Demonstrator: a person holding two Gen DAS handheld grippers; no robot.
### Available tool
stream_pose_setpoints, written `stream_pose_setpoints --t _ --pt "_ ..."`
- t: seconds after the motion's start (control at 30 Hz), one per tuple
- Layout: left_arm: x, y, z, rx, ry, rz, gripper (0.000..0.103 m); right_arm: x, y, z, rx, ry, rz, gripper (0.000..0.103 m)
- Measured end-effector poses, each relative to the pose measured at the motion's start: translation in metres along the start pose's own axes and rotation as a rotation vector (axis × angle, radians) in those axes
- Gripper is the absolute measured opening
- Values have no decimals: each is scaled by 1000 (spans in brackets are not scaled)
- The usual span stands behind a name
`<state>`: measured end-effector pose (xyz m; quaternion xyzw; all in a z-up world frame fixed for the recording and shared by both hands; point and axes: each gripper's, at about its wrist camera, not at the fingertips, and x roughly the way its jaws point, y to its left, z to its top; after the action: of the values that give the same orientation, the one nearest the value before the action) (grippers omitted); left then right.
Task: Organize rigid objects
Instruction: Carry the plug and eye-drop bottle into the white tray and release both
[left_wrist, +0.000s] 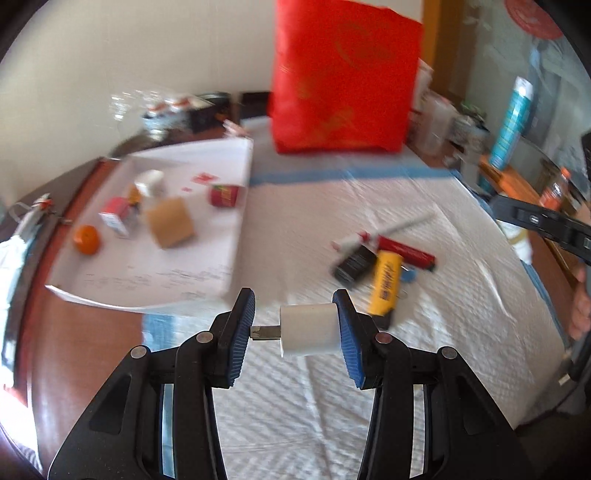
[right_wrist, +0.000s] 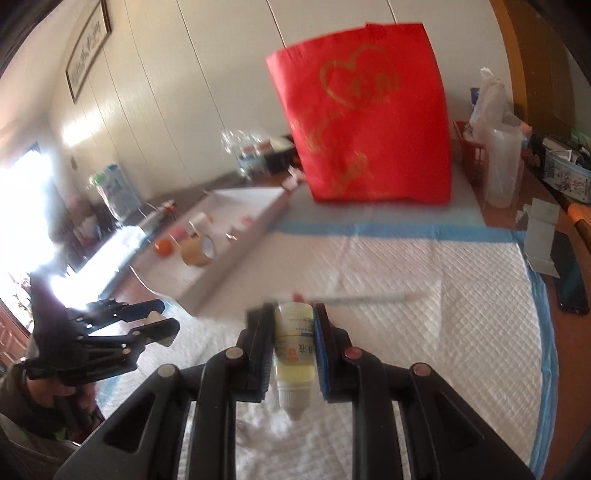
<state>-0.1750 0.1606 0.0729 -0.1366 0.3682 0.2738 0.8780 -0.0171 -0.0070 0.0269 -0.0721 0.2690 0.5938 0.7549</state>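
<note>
My left gripper (left_wrist: 297, 328) is shut on a white USB charger plug (left_wrist: 308, 329), held sideways with its metal plug against the left pad, above the white quilted pad (left_wrist: 443, 295). My right gripper (right_wrist: 293, 350) is shut on a small bottle of pale yellow liquid (right_wrist: 295, 350), cap pointing toward the camera. A white tray (left_wrist: 207, 206) at the left holds an orange (left_wrist: 86, 239), a brown tape roll (left_wrist: 170, 221), a red can (left_wrist: 223, 195) and small boxes. On the pad lie a yellow tool (left_wrist: 386, 282), a black box (left_wrist: 354, 263), a red tube (left_wrist: 406, 253) and a pen (left_wrist: 402, 225).
A red bag (left_wrist: 343, 77) stands upright at the back of the pad. The brown table edge (left_wrist: 85, 332) shows at the left. Bottles and containers (left_wrist: 513, 122) crowd the right side. A phone (right_wrist: 570, 273) lies at the right. The left gripper shows in the right wrist view (right_wrist: 147, 321).
</note>
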Motion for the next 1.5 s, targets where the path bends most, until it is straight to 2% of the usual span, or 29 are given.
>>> stream_pose_setpoints --t 0.23,0.43,0.6,0.73,0.97,1.1,1.23,1.4,1.5 --pt "-29 50 2 -78 -76 104 43 -3 24 16 3 -44 54 19" --pt "-45 91 -2 -140 -104 150 43 -1 43 26 29 -58 103 19" --pt "-61 123 -2 -164 -137 200 43 -2 67 46 -2 -98 110 19" --pt "-80 149 9 -161 -190 232 43 -10 90 67 -26 -150 133 19" --pt "-128 186 52 -131 -315 297 43 -28 138 118 -93 -299 149 19" --pt "-142 198 74 -117 -363 306 44 -29 166 135 -118 -355 165 19" --pt "-147 206 89 -111 -396 289 44 -16 194 146 -145 -372 183 19" --pt "-125 214 100 -116 -382 253 44 15 208 148 -130 -336 178 19" --pt "-100 222 106 -131 -346 233 44 45 209 148 -115 -280 157 19"
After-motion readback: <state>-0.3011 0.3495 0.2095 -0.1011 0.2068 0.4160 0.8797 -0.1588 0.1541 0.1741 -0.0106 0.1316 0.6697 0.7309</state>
